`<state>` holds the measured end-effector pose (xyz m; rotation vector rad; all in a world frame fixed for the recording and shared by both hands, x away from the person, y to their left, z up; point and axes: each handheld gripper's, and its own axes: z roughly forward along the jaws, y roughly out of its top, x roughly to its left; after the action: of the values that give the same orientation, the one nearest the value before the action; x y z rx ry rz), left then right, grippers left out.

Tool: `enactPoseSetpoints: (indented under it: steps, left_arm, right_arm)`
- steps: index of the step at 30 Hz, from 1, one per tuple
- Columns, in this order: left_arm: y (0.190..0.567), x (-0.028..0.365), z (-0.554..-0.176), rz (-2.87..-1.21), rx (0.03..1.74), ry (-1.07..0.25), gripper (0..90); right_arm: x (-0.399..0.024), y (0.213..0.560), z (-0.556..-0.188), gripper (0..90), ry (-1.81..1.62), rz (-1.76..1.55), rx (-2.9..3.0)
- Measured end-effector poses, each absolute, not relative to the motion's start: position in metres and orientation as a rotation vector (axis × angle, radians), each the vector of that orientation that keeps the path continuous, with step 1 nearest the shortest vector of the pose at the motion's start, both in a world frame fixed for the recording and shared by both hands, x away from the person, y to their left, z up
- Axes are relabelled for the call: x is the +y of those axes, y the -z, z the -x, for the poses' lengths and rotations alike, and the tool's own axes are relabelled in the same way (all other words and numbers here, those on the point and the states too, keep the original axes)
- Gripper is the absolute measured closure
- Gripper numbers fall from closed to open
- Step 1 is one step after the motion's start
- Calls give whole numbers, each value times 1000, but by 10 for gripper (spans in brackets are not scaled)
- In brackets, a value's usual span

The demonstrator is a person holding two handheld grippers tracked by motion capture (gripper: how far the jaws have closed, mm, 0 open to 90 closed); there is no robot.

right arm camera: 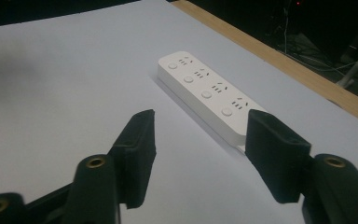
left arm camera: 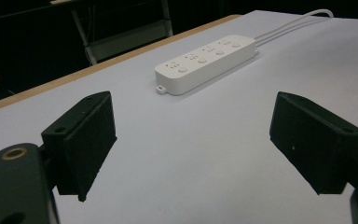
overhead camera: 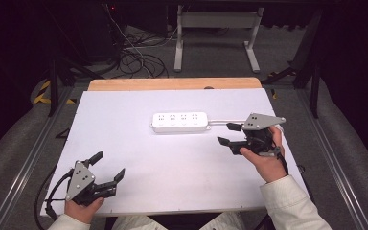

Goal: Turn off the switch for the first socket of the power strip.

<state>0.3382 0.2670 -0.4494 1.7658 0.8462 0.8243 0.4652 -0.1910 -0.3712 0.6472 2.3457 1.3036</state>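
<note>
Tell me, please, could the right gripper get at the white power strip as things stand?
Probably yes. The right gripper hovers just off the cable end of the power strip, jaws apart with nothing between them, pointing toward it. The white table between them is bare, so nothing seems to block the approach.

High view: overhead, facing forward and down on the white surface point(overhead camera: 172, 163); both gripper views: low, close behind their fingers point(left arm camera: 84, 140), sharing the power strip point(left arm camera: 205, 63) ahead of them.
</note>
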Motion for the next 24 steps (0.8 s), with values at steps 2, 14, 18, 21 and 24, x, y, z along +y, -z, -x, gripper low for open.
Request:
enactPoseSetpoints:
  steps: [2,14,18,21,24]
  left_arm:
    - [449,267,-338,-1767,846,-825,150]
    - [449,268,-338,-1765,844,-832,150]
    - [449,268,-338,-1765,844,-831,150]
    - [449,267,-338,-1765,845,-827,150]
    - [449,268,-338,-1766,842,-833,150]
  right_arm:
    - [-190,370,-467,484,-1300,-647,2351]
    - [-178,366,-495,900,-1343,-722,2316]
    - [-172,367,-507,900,-1320,-755,2327]
    - [-169,368,-514,900,-1320,-783,2317]
    - [-165,369,-520,900,-1310,-778,2303]
